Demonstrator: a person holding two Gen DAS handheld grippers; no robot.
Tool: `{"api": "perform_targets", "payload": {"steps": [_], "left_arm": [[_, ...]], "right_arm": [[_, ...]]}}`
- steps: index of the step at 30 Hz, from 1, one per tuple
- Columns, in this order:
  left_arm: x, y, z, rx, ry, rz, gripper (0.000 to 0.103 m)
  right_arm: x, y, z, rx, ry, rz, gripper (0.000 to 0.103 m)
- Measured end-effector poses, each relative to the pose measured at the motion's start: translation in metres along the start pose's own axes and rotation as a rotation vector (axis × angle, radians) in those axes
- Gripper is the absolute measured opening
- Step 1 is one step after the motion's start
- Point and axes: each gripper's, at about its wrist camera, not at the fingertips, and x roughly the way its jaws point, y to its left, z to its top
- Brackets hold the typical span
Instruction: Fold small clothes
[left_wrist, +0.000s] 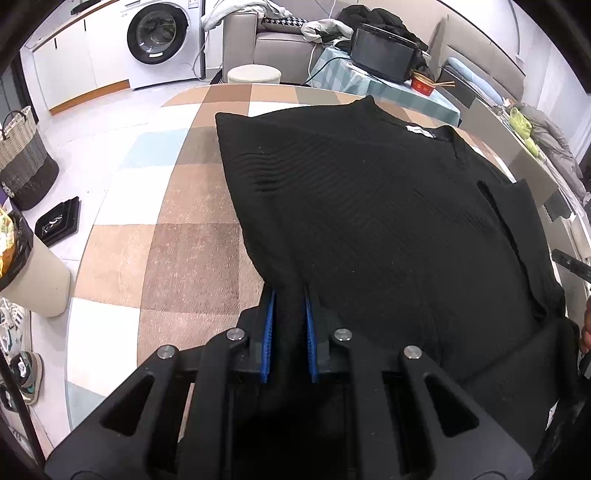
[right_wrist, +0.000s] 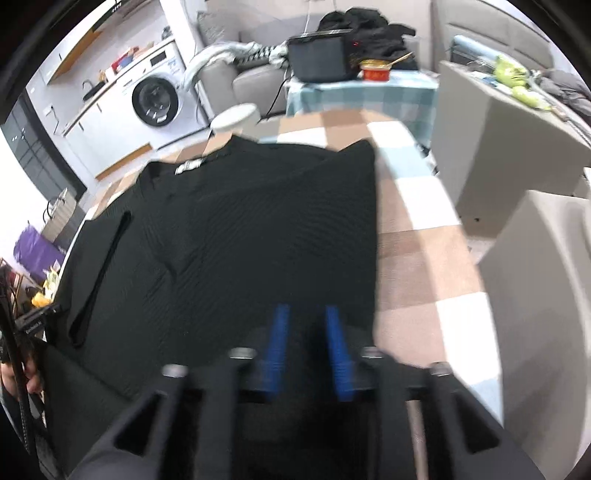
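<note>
A black ribbed knit top (left_wrist: 369, 221) lies spread on the checked table cover (left_wrist: 192, 240), its collar with a white label (left_wrist: 419, 131) at the far side. My left gripper (left_wrist: 290, 293) is shut on the near left corner of the top, and black cloth fills the gap between its blue pads. In the blurred right wrist view the same top (right_wrist: 258, 221) covers the left part of the table cover (right_wrist: 417, 258). My right gripper (right_wrist: 306, 310) hangs over the top's near right hem. Its blue fingers (right_wrist: 280, 321) stand apart and nothing is visibly pinched.
Beyond the table stand a round white stool (left_wrist: 255, 75), a washing machine (left_wrist: 159, 37) and a side table with a black appliance (left_wrist: 384, 51) and a red bowl (left_wrist: 423, 83). A woven basket (left_wrist: 22, 158) sits on the floor at left. Grey boxes (right_wrist: 498, 147) crowd the right.
</note>
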Motion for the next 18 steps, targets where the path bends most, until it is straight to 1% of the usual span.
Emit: {"api": "perform_targets", "payload": {"steps": [2,7,10,11,12,14,18], "left_arm": [[0.002,-0.001,0.000,0.002,-0.002,0.002,0.012],[0.003,0.000,-0.001,0.004,-0.005,0.001,0.012],[0.002,-0.001,-0.002,0.006,-0.007,0.005,0.012],[0.002,-0.001,-0.003,0.009,-0.008,0.007,0.012],[0.002,-0.002,-0.003,0.013,-0.008,0.010,0.012],[0.001,-0.002,-0.005,0.010,-0.011,0.008,0.012],[0.000,-0.001,-0.005,-0.004,-0.018,0.009,0.012]], "right_arm": [[-0.010,-0.004,-0.004,-0.005,-0.011,-0.003,0.047],[0.002,-0.013,-0.008,0.006,0.076,-0.026,0.047],[0.010,-0.016,-0.012,0.006,0.093,-0.017,0.046],[0.012,-0.016,-0.015,-0.003,0.096,-0.019,0.041],[0.012,-0.014,-0.016,-0.023,0.085,-0.033,0.027],[0.014,-0.008,-0.016,-0.056,0.075,-0.016,0.014],[0.020,-0.002,-0.009,-0.077,0.054,-0.020,0.011]]}}
